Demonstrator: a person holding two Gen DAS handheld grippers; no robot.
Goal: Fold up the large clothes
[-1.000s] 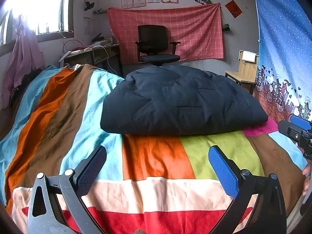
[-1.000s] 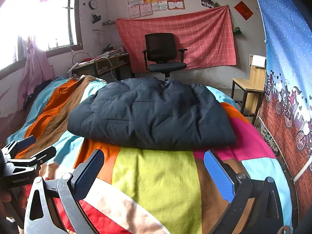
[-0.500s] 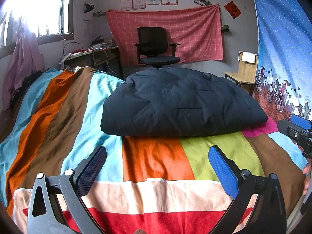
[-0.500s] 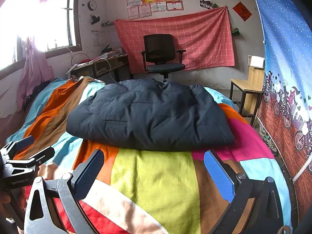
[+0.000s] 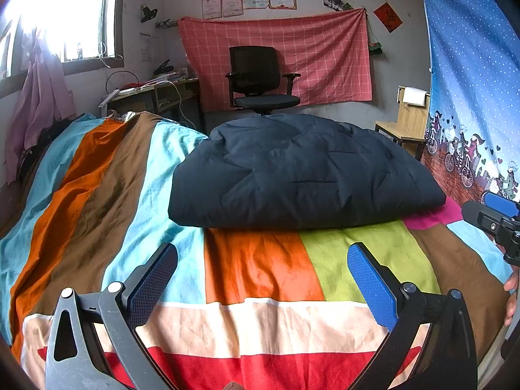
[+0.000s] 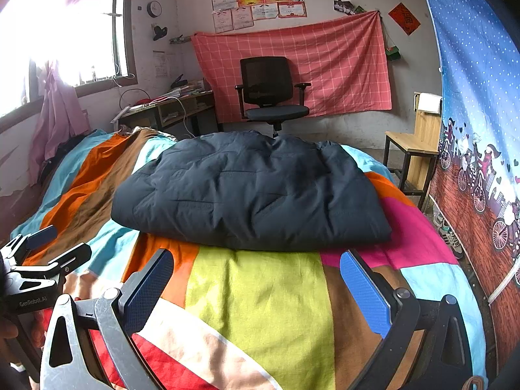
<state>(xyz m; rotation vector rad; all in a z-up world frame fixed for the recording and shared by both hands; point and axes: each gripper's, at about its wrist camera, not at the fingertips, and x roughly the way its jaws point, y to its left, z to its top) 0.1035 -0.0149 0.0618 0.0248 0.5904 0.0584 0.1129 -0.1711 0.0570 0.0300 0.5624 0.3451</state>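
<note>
A dark navy quilted jacket (image 5: 302,172) (image 6: 250,191) lies folded into a thick bundle on a bed with a striped multicoloured cover (image 5: 260,269) (image 6: 260,292). My left gripper (image 5: 261,274) hovers open over the cover, a short way in front of the jacket's near edge, holding nothing. My right gripper (image 6: 256,281) is also open and empty, close before the jacket's front edge. Each gripper shows at the edge of the other's view: the right gripper (image 5: 497,221), the left gripper (image 6: 42,260).
Beyond the bed stand a black office chair (image 5: 260,81), a cluttered desk (image 5: 156,91) under the window, and a wooden stool (image 6: 412,152) at the right. A blue patterned curtain (image 6: 481,130) hangs along the right side.
Both views have shifted only slightly; the jacket lies where it was and both grippers stay open.
</note>
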